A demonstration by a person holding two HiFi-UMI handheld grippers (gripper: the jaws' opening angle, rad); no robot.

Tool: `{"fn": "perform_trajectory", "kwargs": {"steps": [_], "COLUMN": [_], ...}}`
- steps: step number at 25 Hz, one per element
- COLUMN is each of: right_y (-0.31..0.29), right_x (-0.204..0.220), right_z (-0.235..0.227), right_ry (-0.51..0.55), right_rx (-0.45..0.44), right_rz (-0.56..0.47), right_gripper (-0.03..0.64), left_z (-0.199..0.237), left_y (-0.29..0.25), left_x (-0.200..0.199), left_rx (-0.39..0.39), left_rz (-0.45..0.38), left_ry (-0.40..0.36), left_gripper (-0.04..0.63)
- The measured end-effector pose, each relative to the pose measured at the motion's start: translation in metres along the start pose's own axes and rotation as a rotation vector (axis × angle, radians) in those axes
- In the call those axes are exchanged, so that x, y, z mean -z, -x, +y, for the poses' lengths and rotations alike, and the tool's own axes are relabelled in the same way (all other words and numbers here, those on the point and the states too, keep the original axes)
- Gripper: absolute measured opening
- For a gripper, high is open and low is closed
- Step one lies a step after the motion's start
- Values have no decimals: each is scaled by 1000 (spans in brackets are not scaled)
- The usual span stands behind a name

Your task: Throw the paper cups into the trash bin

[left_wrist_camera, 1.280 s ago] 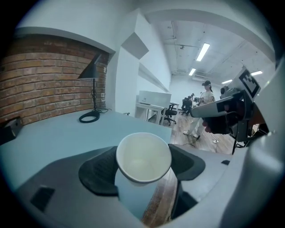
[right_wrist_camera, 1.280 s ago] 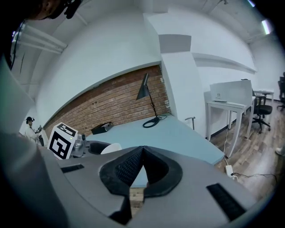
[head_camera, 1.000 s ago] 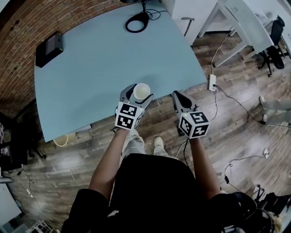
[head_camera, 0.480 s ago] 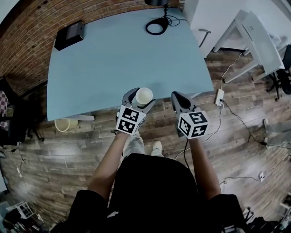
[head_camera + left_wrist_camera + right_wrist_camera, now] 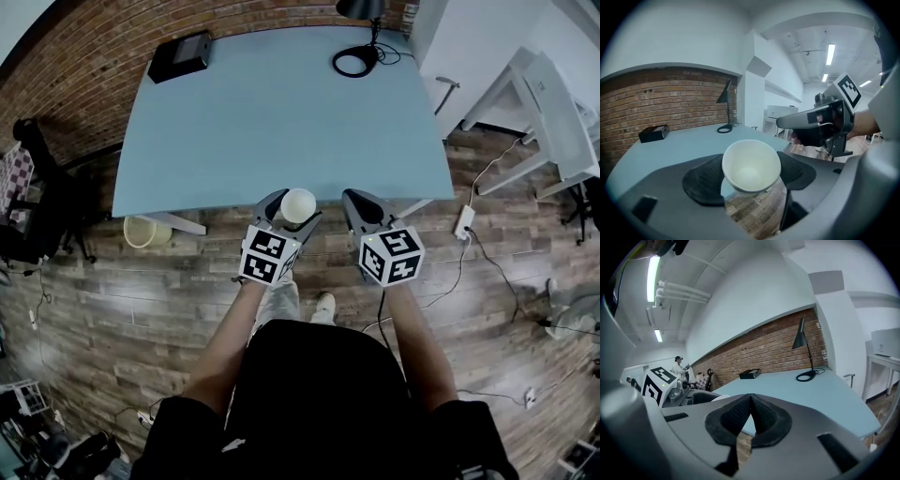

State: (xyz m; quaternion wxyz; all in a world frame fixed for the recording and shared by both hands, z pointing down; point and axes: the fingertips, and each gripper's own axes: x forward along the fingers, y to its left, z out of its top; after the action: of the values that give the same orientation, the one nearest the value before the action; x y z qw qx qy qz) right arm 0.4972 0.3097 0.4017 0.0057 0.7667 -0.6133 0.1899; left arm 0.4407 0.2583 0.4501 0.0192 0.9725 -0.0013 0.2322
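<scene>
Transport looks to us like the step in hand: we hold one paper cup (image 5: 298,203) in the left claw (image 5: 292,212), just off the near edge of the blue bench (image 5: 281,112) and over the wooden floor (image 5: 141,309). A pale round bin (image 5: 141,232) stands on the floor by the bench's near left corner, well to the left of the cup, and we take it for the trash bin. Next, we judge, the cup must travel left and down until it hangs over the bin's mouth, and only then should the claw let go. In the left gripper view the two pads (image 5: 704,182) are clamped on the cup's sides, and its empty mouth is tilted toward the camera. The right claw (image 5: 352,201) hangs just beside the left one, with its jaws brought together, nothing between them and touching nothing.
</scene>
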Motion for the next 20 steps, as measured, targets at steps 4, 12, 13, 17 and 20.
{"fn": "perform_trajectory", "kwargs": {"steps": [4,12,13,17,20], "right_y": [-10,-29,-32,-40,-49], "right_x": [-6,7,9,18,18], "right_z": [25,71,76,104,129], "right_ry": [33,84,87,110,133], "right_rx": [-80,-236,-252,-328,-387], "right_rz": [-2,29,36,67,74], "right_gripper": [5,5,5,5,5], "left_z": [7,26,28,38,50], "left_y": [24,74,79,103,126], "left_x": [-1,3,5,14,20], "left_rx": [-64,-218,-237,-307,-364], "left_rz": [-25,-79,-84,-94,-103], "left_ry": [36,99,109,148,167], "left_gripper": [359,359,359,359,359]}}
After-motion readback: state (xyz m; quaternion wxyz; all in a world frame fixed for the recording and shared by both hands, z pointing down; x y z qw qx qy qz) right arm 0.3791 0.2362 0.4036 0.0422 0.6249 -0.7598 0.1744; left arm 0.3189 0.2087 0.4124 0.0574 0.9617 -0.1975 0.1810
